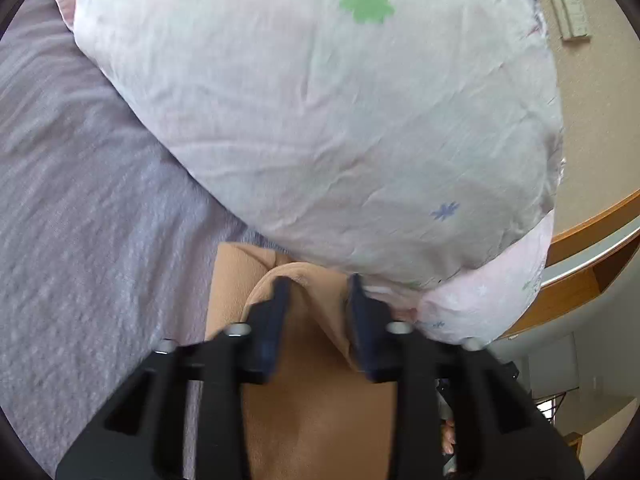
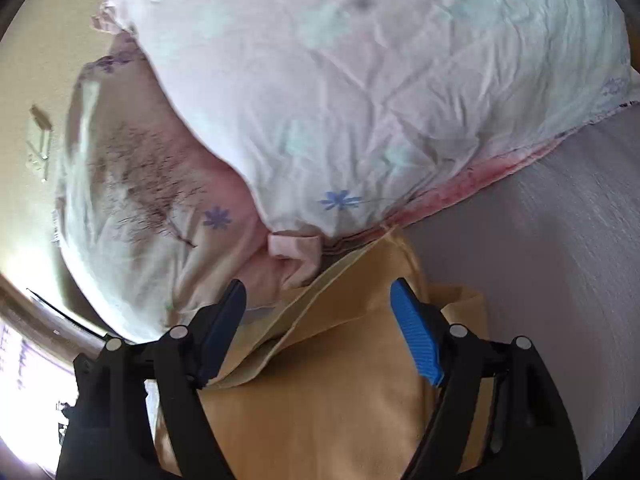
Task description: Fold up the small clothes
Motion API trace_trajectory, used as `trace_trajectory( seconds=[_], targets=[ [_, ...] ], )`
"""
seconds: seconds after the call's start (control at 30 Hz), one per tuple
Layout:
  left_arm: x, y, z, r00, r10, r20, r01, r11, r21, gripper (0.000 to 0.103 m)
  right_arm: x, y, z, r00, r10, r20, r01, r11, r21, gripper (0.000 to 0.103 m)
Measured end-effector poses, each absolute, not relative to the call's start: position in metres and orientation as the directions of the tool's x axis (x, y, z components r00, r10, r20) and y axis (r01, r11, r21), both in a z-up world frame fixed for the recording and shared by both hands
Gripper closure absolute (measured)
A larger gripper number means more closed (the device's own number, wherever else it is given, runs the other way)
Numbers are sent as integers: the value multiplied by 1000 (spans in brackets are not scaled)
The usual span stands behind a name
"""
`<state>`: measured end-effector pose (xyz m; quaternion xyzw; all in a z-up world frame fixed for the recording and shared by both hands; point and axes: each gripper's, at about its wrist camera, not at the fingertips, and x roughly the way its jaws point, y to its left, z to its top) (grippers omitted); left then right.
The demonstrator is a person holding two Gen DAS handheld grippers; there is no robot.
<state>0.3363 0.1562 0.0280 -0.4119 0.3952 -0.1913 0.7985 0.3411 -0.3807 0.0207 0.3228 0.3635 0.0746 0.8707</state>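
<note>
A tan small garment (image 1: 316, 400) lies on a lilac bed cover (image 1: 88, 240), its far end under a pale flowered pillow (image 1: 320, 112). My left gripper (image 1: 318, 292) stands over a raised fold of the tan cloth, jaws a little apart, with the fold between the fingers. In the right wrist view the same tan garment (image 2: 320, 408) lies below my right gripper (image 2: 318, 300), whose jaws are wide open over its folded edge, not gripping it. The pillow (image 2: 360, 80) fills the upper part of that view.
The lilac bed cover (image 2: 540, 260) stretches to the right in the right wrist view. A wooden ledge (image 1: 592, 232) and a beige wall with a switch panel (image 1: 570, 12) stand beyond the bed. A bright window (image 2: 24, 380) is at lower left.
</note>
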Motion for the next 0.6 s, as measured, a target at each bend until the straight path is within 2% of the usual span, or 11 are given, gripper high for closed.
trace_trajectory(
  seconds=[0.03,0.17,0.3,0.33,0.4,0.5,0.6],
  targets=[
    [327,164,37,648,-596,-474,-13,614,-789,17,335,-374,22,711,387,-587,71,791,608,28],
    [301,172,45,628,-570,-530,7,685,-728,17,335,-351,18,671,406,-621,22,826,563,28],
    [286,167,35,562,-586,-584,17,714,-700,17,363,-335,-5,607,460,-648,72,780,621,25],
    [282,162,33,548,-586,-597,33,728,-684,17,372,-334,-13,588,435,-682,101,797,596,19],
    [274,152,30,522,-579,-626,50,754,-655,17,382,-332,-23,564,359,-744,150,841,520,22],
    [266,140,25,476,-588,-654,82,770,-632,17,359,-331,-10,603,353,-716,116,849,516,23],
    [263,130,19,440,-580,-686,95,790,-606,17,330,-331,1,645,352,-678,76,854,515,14]
  ],
)
